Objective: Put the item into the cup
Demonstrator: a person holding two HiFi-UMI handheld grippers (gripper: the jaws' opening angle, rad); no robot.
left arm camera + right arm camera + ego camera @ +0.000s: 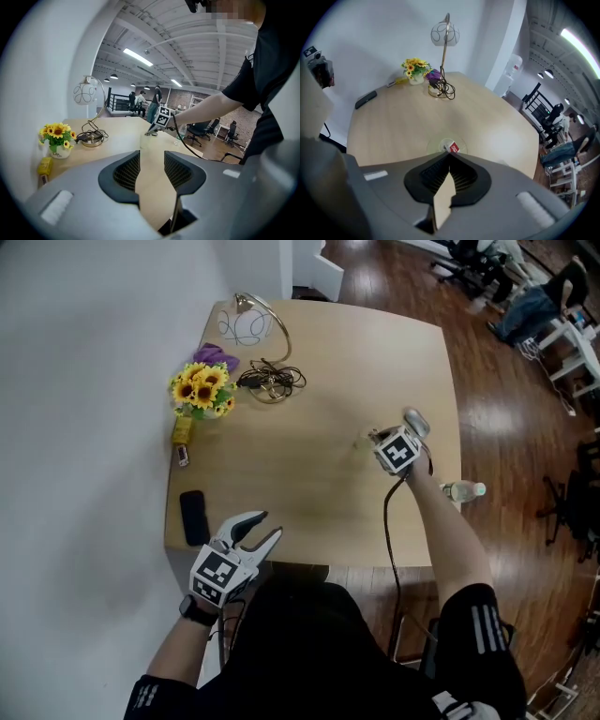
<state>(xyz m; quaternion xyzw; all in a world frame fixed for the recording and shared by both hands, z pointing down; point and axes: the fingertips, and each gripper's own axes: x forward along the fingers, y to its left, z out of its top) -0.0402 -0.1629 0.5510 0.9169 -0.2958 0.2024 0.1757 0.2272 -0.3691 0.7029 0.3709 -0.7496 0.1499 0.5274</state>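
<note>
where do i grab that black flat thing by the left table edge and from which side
Grip the black device across its narrow width, about mid-length, coming straight down from above. It lies flat on the table, so only its long side edges give the jaws something to close on. The open left gripper is probably nearest.

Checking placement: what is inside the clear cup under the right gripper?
A small red-and-white packet shows within the clear cup, pinched by the right gripper. The cup bottom is covered by the jaws.
</note>
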